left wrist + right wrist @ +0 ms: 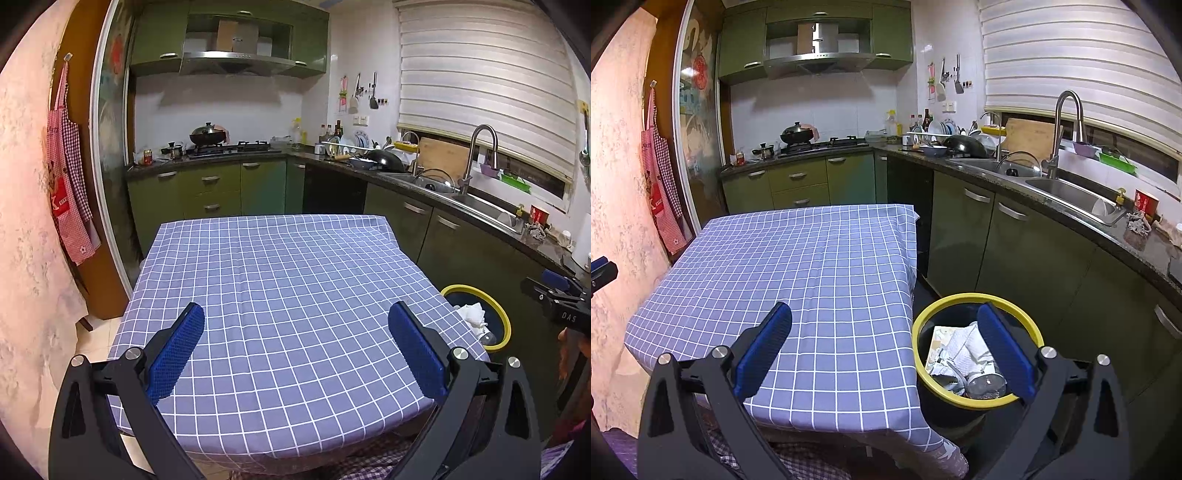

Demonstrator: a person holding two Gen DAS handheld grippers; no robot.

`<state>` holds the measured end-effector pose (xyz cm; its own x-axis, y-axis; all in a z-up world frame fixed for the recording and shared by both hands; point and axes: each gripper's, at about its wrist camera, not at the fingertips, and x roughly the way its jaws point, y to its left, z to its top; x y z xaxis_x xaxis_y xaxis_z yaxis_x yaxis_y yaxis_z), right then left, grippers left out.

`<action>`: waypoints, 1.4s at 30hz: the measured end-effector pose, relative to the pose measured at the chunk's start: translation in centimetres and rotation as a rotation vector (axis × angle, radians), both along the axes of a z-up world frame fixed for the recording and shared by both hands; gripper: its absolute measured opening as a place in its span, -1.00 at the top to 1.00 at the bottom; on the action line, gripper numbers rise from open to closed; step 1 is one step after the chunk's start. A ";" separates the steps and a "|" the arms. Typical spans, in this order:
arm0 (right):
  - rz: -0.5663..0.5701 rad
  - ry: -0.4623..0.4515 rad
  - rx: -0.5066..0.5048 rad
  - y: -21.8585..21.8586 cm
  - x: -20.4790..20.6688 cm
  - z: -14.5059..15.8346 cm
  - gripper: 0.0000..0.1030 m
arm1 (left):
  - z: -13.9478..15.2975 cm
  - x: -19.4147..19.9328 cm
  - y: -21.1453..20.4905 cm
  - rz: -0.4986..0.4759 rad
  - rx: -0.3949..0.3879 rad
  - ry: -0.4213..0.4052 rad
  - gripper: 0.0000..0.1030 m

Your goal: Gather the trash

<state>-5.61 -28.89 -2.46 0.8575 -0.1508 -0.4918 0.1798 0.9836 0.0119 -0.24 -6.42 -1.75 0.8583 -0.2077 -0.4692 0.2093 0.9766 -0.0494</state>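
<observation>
In the left wrist view, we see the left gripper (295, 347) above the near part of the table (280, 266), which is covered with a purple cloth with white squares. The jaws stand wide apart, and nothing is between the blue pads (177, 354). At the right side of the table, lower than its top, stands the trash bin (508, 325) with a yellow rim. The table edge hides a part of it. Inside we see crumpled white paper (471, 314) and a clear bottle (489, 338). At the far right edge the right gripper (557, 295) enters the picture, but from here we cannot tell how its jaws stand. Behind the table we see green cabinets (221, 184), a stove (231, 147) with a covered wok (207, 134), and a sink (480, 203) under the window blind (480, 81). A red checked apron (70, 177) hangs on the left wall.

In the right wrist view, the right gripper (886, 347) is wide open too and holds nothing. Its left pad is above the table cloth and its right pad (1004, 354) is above the trash bin (918, 325), which stands on the floor just beside the right edge of the table (798, 266). The bin contains crumpled paper (964, 350), some printed wrappers (938, 365) and the clear bottle (984, 386). At the left edge a small black part of the left gripper (602, 275) shows.
</observation>
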 end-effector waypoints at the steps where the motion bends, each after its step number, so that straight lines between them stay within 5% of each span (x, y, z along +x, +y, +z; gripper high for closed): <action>1: -0.001 0.001 0.001 0.0 0.1 0.0 -0.86 | 0.0 0.0 0.0 -0.001 -0.001 0.001 -0.91; 42: -0.002 0.022 0.005 -0.3 0.5 -1.2 -0.86 | -1.2 0.6 0.4 -0.007 0.006 0.027 -0.91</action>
